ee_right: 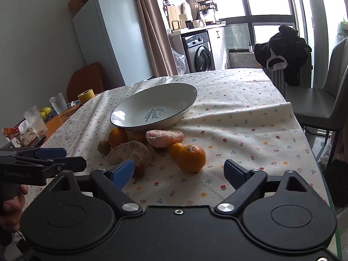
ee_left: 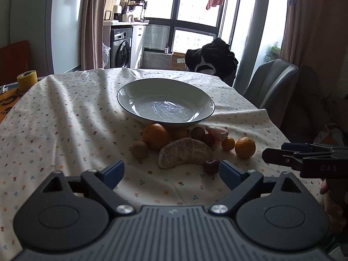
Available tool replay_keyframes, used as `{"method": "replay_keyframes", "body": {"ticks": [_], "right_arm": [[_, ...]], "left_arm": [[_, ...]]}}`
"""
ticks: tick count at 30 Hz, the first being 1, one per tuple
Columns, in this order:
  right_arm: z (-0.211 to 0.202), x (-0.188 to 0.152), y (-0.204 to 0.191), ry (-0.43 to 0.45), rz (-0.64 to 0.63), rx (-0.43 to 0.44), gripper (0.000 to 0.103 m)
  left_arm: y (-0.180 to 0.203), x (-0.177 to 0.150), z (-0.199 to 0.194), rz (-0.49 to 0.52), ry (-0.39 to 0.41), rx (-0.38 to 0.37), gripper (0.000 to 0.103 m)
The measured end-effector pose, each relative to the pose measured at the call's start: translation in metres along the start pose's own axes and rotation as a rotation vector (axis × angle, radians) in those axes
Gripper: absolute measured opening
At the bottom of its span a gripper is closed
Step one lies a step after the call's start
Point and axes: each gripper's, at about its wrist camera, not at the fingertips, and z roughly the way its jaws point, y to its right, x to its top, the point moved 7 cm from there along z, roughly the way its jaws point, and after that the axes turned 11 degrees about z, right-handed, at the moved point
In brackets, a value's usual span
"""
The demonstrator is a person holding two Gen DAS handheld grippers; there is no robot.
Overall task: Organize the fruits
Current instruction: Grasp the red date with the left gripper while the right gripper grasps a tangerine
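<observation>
A white bowl [ee_left: 130,91] [ee_right: 187,91] with a dark rim stands on the flowered tablecloth with nothing in it. A heap of fruit lies at its near side: a large orange [ee_left: 154,136], a peeled citrus segment [ee_left: 184,153] [ee_right: 130,152], a pinker peeled piece [ee_left: 217,132] [ee_right: 165,137], a mandarin [ee_left: 245,147] [ee_right: 191,158], a small orange fruit [ee_left: 228,144], a brownish-green round fruit [ee_left: 139,149] [ee_right: 104,147] and a dark red fruit [ee_left: 211,165] [ee_right: 139,170]. My left gripper [ee_left: 171,170] is open just short of the peeled segment. My right gripper [ee_right: 179,170] is open just short of the mandarin.
A grey chair [ee_left: 269,80] [ee_right: 315,104] stands at the table's right side, dark clothing [ee_left: 215,56] draped at the far end. Left of the cloth sit a yellow tape roll [ee_left: 27,80] [ee_right: 86,95] and glass cups [ee_right: 35,119]. The table edge runs close on the right.
</observation>
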Motion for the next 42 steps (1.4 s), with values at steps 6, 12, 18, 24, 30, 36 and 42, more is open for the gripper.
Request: {"method": "replay_keyframes", "body": {"ticks": [6,12,18,24,30,36,42], "right_arm": [[0.011,-0.003,0.007,-0.023,0.004,0.015,0.078],[0.016,-0.002,0.013,-0.027,-0.008,0.015,0.074],[0.023,-0.002,0.018,-0.050,0.001,0.033,0.069],[0.030,-0.001,0.018,-0.059,-0.010,0.039,0.065],[0.036,-0.001,0.017,-0.066,-0.010,0.044,0.062],[0.039,-0.002,0.017,-0.067,-0.008,0.033,0.062],[0.041,0.000,0.016,-0.063,-0.008,0.024,0.062]], "left_arm": [[0.012,0.001,0.018,0.007,-0.031,-0.017,0.079],[0.023,0.000,0.036,0.004,-0.075,-0.039,0.066],[0.032,0.000,0.048,0.013,-0.096,-0.048,0.059],[0.038,0.002,0.057,0.017,-0.111,-0.051,0.051],[0.046,0.001,0.066,0.027,-0.121,-0.068,0.039],[0.049,0.002,0.068,0.012,-0.114,-0.084,0.024],[0.043,0.005,0.058,0.007,-0.082,-0.073,0.023]]}}
